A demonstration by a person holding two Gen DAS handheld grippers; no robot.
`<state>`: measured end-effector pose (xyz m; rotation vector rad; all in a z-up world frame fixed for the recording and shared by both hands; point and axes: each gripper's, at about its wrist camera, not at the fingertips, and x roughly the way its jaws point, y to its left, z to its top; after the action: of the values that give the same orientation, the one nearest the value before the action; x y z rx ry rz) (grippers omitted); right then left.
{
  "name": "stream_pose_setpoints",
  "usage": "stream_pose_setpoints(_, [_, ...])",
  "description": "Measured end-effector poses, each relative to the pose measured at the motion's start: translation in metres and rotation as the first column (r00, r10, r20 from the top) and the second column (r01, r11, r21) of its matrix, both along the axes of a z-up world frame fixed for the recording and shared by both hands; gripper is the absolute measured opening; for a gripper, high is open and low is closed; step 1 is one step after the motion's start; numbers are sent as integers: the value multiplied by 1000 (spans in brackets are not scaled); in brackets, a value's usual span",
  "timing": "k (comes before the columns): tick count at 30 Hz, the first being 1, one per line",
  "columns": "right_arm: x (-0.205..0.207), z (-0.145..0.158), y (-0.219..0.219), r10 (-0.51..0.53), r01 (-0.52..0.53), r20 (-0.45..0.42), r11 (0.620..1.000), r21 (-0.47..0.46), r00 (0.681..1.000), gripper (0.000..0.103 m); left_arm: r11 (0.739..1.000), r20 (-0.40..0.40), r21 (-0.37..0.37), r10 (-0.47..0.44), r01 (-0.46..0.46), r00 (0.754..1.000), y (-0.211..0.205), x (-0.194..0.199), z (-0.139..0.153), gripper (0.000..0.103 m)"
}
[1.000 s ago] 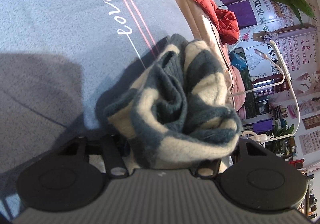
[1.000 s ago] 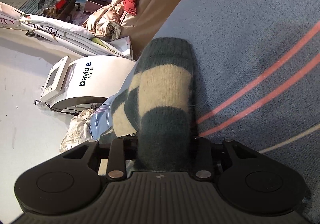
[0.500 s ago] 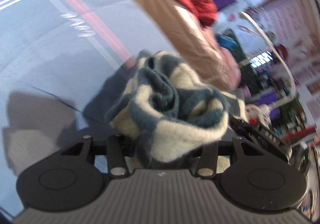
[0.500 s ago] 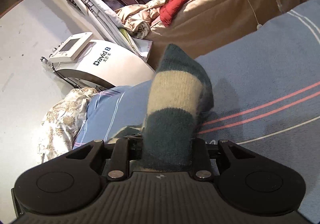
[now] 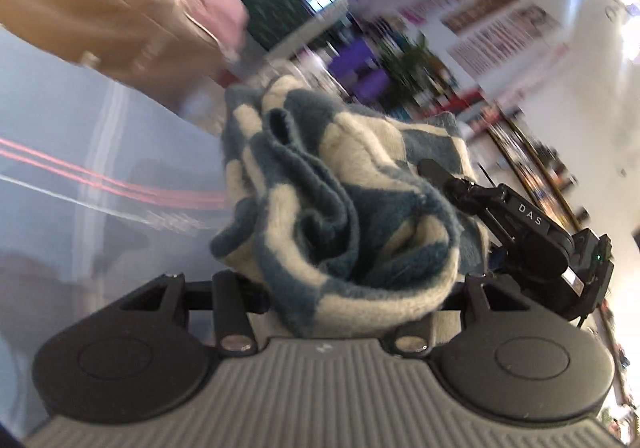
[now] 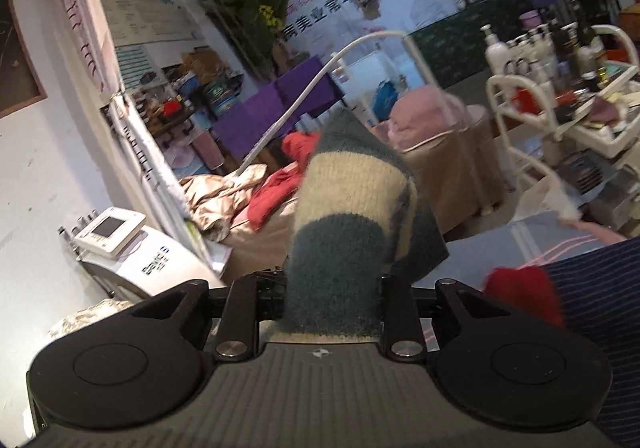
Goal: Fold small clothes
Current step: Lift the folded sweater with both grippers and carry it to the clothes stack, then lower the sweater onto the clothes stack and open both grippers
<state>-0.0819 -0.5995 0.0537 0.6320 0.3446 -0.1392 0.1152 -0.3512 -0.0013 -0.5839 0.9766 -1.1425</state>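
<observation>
Gripping one end of the striped sock (image 5: 344, 216), the left gripper (image 5: 336, 312) has its fingers closed narrow on the bunched teal-and-cream knit. The fabric rises from between the fingers in crumpled folds and spreads toward the right side of the left wrist view, where the right gripper (image 5: 520, 224) appears as a black body marked "DAS", touching the far part of the same sock. The background in this view is motion-blurred; a grey-blue bedspread (image 5: 80, 152) with pink lines lies below and to the left of the sock, apart from it.

In the right wrist view, the right gripper (image 6: 332, 308) has its fingers closed narrow on the sock (image 6: 344, 224), which stands up from between them as a flat band of alternating teal and cream stripes. The sock is held off the bedspread (image 6: 500, 244). A red garment (image 6: 524, 296) and a dark striped cloth (image 6: 600, 308) lie at the lower right. A white machine (image 6: 132, 248) stands at the left.
</observation>
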Motion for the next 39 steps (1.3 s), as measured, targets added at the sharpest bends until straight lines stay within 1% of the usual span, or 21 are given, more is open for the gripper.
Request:
stream_pose_setpoints(2, [-21, -5, -20, -73, 73, -16, 997, -4, 997, 45, 998, -9, 14, -63, 63, 998, -34, -18, 0, 47])
stream_pose_setpoints(5, [-39, -29, -36, -111, 112, -48, 994, 11, 993, 45, 992, -10, 59, -112, 113, 994, -69, -47, -7, 47])
stream_pose_setpoints(7, [-47, -50, -48, -120, 123, -51, 991, 59, 991, 45, 988, 16, 98, -120, 118, 993, -72, -79, -22, 48])
stream_pose_setpoints(10, [-56, -84, -62, -148, 153, -67, 985, 75, 987, 46, 978, 57, 165, -136, 125, 989, -83, -100, -39, 54])
stream_pose_setpoints(12, [-60, -109, -73, -172, 180, -77, 977, 116, 982, 50, 971, 94, 203, -147, 126, 985, -82, -112, -47, 61])
stream_pose_setpoints(14, [-69, -133, -85, -192, 194, -29, 965, 179, 981, 52, 970, 112, 204, -155, 130, 982, -79, -118, -55, 68])
stream_pose_setpoints(15, [-76, -140, -91, -208, 204, -6, 956, 211, 978, 51, 971, 104, 203, -152, 129, 983, -78, -115, -58, 75])
stream_pose_setpoints(16, [-79, -146, -94, -219, 207, 21, 948, 241, 976, 52, 971, 96, 204, -147, 125, 985, -77, -113, -62, 79])
stream_pose_setpoints(17, [-79, -149, -97, -219, 202, 38, 946, 255, 975, 54, 972, 86, 203, -136, 116, 987, -74, -109, -67, 87])
stream_pose_setpoints(18, [-78, -151, -96, -215, 196, 47, 945, 261, 975, 55, 974, 69, 201, -124, 108, 990, -72, -106, -71, 92])
stream_pose_setpoints(19, [-78, -151, -95, -211, 192, 49, 947, 258, 976, 57, 975, 46, 196, -114, 103, 992, -73, -100, -75, 92])
stream_pose_setpoints(22, [-77, -148, -95, -204, 186, 54, 955, 233, 978, 64, 982, -6, 167, -86, 86, 996, -63, -95, -85, 96])
stream_pose_setpoints(23, [-77, -147, -94, -205, 188, 52, 957, 220, 977, 67, 983, -16, 163, -77, 79, 997, -59, -95, -85, 100])
stream_pose_setpoints(25, [-78, -141, -89, -214, 205, 43, 964, 168, 976, 69, 985, -39, 156, -70, 75, 997, -56, -89, -91, 102])
stream_pose_setpoints(27, [-81, -131, -80, -250, 248, 37, 967, 58, 967, 85, 986, -44, 154, -65, 71, 997, -56, -78, -89, 102])
stream_pose_setpoints(28, [-82, -123, -74, -282, 282, 30, 959, -22, 959, 103, 986, -30, 160, -50, 54, 998, -53, -75, -88, 103])
stream_pose_setpoints(31, [-86, -103, -57, -318, 315, 13, 929, -194, 948, 103, 980, 15, 197, -9, 6, 1000, -42, -69, -82, 103])
stream_pose_setpoints(33, [-88, -94, -48, -301, 293, 9, 922, -252, 954, 103, 978, 22, 210, 8, -12, 1000, -32, -69, -76, 103])
stream_pose_setpoints(34, [-90, -90, -43, -306, 293, -4, 915, -279, 952, 103, 976, 45, 216, -1, -9, 999, -29, -71, -70, 103])
stream_pose_setpoints(36, [-94, -81, -35, -329, 305, -33, 903, -302, 944, 103, 970, 130, 243, -22, -10, 991, -31, -74, -57, 103])
stream_pose_setpoints(39, [-106, -64, -23, -341, 320, -46, 914, -252, 939, 103, 963, 275, 270, -56, -21, 960, -24, -85, -32, 103])
